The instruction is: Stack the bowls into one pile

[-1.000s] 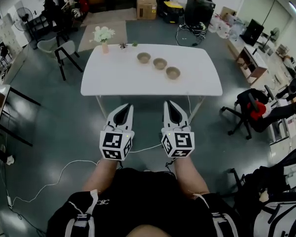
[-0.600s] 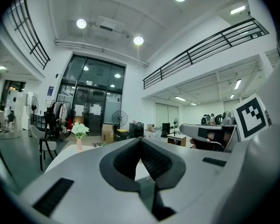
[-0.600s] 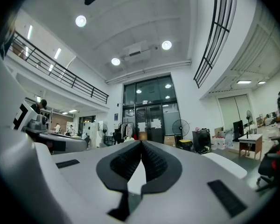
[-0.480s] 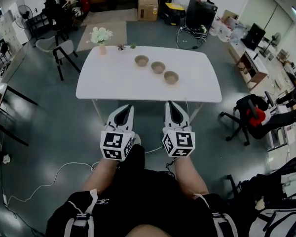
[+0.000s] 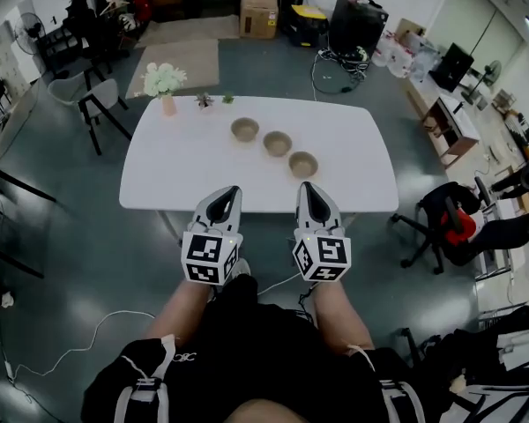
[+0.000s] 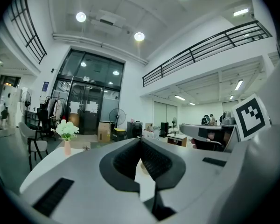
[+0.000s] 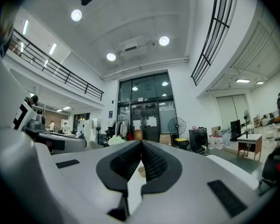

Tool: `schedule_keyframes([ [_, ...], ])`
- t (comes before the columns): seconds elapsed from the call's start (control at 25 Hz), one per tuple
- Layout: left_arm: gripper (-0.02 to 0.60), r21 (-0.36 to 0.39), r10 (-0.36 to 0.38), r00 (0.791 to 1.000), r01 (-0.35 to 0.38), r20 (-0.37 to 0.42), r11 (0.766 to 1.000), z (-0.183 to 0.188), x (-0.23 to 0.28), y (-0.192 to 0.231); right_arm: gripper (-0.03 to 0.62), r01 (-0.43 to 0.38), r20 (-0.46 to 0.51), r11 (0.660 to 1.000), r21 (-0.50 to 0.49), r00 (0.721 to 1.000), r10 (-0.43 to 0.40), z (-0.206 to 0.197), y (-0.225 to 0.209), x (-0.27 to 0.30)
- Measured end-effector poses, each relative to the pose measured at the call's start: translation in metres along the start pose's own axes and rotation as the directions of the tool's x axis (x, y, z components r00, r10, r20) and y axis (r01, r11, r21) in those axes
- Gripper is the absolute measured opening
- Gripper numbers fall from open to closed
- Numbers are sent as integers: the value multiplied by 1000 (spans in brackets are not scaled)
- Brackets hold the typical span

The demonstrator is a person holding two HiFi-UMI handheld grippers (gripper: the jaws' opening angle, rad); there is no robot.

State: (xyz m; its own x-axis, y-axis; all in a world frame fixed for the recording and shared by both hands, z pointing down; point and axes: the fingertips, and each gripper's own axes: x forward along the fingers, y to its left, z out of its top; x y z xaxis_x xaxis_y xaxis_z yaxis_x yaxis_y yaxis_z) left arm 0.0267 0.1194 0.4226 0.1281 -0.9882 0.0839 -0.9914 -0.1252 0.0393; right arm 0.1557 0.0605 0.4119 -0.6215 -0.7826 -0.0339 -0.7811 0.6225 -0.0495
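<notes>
Three tan bowls stand in a slanted row on the white table (image 5: 176,166): a far left bowl (image 5: 244,129), a middle bowl (image 5: 277,143) and a near right bowl (image 5: 303,164). Each stands apart from the others. My left gripper (image 5: 234,189) and right gripper (image 5: 302,186) hover side by side over the table's near edge, short of the bowls. Both point level at the table with jaws shut and nothing between them. In the right gripper view a bowl (image 7: 140,171) peeks through the gap below the jaw tips; in the left gripper view a bowl (image 6: 138,165) peeks likewise.
A vase of white flowers (image 5: 162,82) and two tiny plants (image 5: 214,100) stand at the table's far left. A grey chair (image 5: 84,95) stands left of the table, an office chair (image 5: 445,214) right. Boxes (image 5: 258,9) and cables lie beyond.
Both grippers have come forward together from over the floor to the table's near edge. The table and bowls now sit closer and lower in the head view. Jaws stayed shut.
</notes>
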Motion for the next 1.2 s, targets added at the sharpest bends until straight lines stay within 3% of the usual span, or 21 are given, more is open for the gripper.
schedule_keyframes([
  [0.32, 14, -3, -35, 999, 35, 14, 999, 41, 149, 74, 17, 35, -12, 999, -16, 999, -35, 13, -60, 153],
  [0.52, 14, 19, -49, 999, 49, 0, 999, 50, 221, 103, 17, 54, -19, 998, -17, 998, -54, 14, -92, 220],
  [0.76, 14, 8, -36, 999, 36, -34, 999, 46, 271, 104, 17, 63, -42, 998, -24, 997, -64, 4, -132, 253],
  [1.16, 14, -16, 26, 997, -27, -69, 1000, 32, 318, 88, 18, -13, -95, 999, -29, 995, 10, -18, -189, 283],
  [1.2, 14, -18, 34, 997, -36, -73, 999, 31, 319, 88, 79, -27, -119, 999, -26, 993, 24, -26, -193, 286],
])
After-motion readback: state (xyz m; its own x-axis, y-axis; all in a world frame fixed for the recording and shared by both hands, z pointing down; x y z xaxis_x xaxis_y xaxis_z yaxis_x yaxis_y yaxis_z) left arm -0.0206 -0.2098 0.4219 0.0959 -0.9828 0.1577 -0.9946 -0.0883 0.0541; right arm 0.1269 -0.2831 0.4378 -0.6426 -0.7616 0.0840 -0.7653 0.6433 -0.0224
